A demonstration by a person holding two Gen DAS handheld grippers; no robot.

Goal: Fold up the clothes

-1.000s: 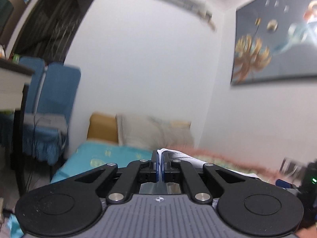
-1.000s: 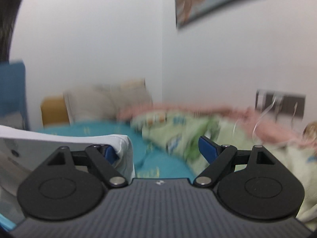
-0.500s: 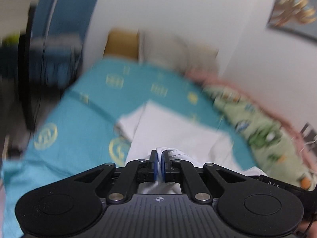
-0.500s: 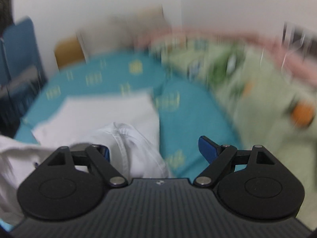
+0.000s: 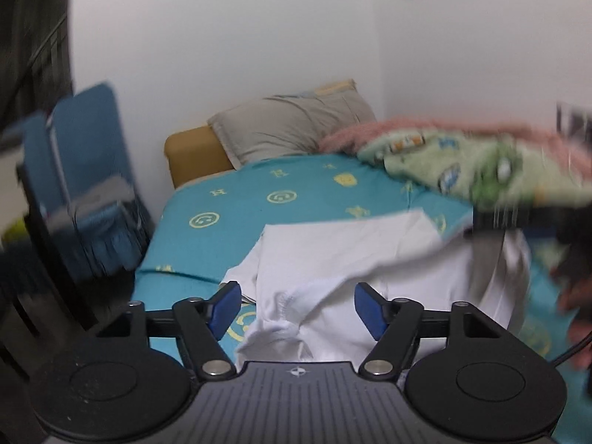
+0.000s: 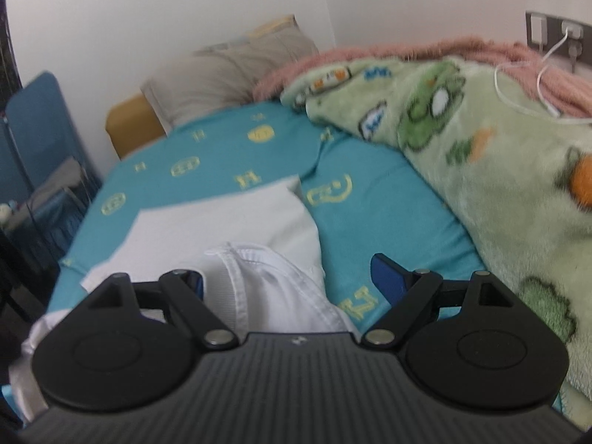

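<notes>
Left wrist: left tool (image 5: 295,307) jaws just opening, white shirt (image 5: 333,259) between pads, unpressed, on bed (image 5: 207,236). Right tool (image 6: 290,281) open over shirt.

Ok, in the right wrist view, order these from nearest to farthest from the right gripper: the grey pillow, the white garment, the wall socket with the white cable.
1. white garment: lying between the open fingers of the right gripper, toward its left.
2. grey pillow: at the head of the bed, upper left of centre.
3. wall socket: on the wall at upper right, beyond the blankets; the clearest guess for farthest, though close to the pillow.
</notes>
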